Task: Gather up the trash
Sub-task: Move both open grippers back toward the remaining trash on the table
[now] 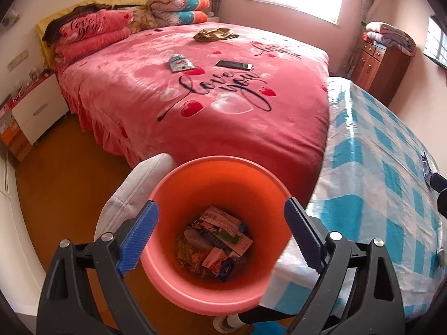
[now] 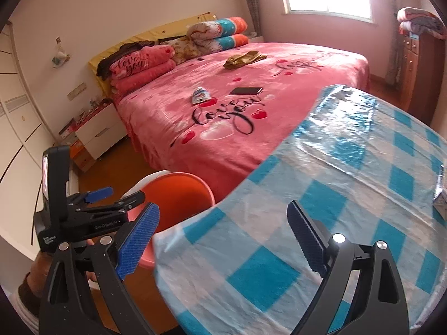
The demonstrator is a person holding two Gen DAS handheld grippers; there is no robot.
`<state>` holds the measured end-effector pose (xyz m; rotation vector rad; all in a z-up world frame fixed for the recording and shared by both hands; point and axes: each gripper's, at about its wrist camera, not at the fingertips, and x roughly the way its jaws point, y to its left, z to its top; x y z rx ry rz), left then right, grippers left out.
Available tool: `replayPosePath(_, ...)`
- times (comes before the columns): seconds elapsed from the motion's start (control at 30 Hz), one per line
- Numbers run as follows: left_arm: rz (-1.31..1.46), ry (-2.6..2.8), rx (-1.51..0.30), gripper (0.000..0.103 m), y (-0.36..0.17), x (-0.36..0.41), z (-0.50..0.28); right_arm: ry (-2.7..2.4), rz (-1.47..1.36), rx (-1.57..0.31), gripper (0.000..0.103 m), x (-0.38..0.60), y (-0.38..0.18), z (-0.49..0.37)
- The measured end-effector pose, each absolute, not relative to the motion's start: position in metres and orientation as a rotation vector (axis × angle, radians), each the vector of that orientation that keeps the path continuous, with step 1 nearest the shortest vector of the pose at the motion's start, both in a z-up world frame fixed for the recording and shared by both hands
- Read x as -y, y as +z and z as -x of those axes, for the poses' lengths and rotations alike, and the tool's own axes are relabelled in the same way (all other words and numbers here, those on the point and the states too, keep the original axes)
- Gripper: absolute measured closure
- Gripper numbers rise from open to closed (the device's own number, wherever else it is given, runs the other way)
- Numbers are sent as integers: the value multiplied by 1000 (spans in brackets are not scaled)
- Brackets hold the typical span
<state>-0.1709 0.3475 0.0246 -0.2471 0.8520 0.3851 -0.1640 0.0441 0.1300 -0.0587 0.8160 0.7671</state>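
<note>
An orange trash bin (image 1: 178, 192) stands on the floor between the bed and a checked table, with several wrappers (image 1: 215, 237) inside. My left gripper (image 1: 220, 237) is open right above the bin's mouth, empty. The bin also shows in the right wrist view (image 2: 178, 195), with the left gripper (image 2: 111, 195) over it. My right gripper (image 2: 223, 240) is open and empty above the table's near edge. A blue-white wrapper (image 1: 180, 62) lies on the pink bed; it also shows in the right wrist view (image 2: 200, 95).
A phone (image 1: 234, 64) and a crumpled gold cloth (image 1: 215, 34) lie on the pink bedspread (image 1: 139, 103). The blue-checked table (image 2: 335, 195) is at right with something at its far right edge (image 2: 441, 195). A white nightstand (image 1: 39, 111), a wooden cabinet (image 1: 380, 64), and a white cushion (image 1: 134, 192) surround.
</note>
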Motion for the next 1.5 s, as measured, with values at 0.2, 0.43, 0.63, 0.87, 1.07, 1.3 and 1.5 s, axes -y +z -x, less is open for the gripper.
replayPosePath(0.2, 209, 354, -835, 11, 35, -324, 166, 741, 7, -798, 11, -21, 130, 167)
replayPosePath(0.43, 169, 321, -825, 11, 45, -300, 161, 707, -44, -777, 10, 5, 128, 172)
replayPosePath(0.63, 137, 299, -816, 11, 53, -280, 158, 675, -75, -757, 10, 25, 126, 174)
replayPosePath(0.87, 101, 279, -814, 11, 60, -259, 153, 634, -111, -734, 10, 50, 126, 177)
replayPosePath(1.07, 58, 257, -811, 11, 65, -237, 148, 608, -149, -721, 9, 72, 124, 174)
replayPosePath(1.3, 11, 234, -810, 11, 68, -211, 142, 572, -183, -706, 9, 98, 118, 173)
replayPosePath(1.5, -31, 214, -814, 11, 70, -190, 137, 549, -224, -700, 9, 119, 113, 170)
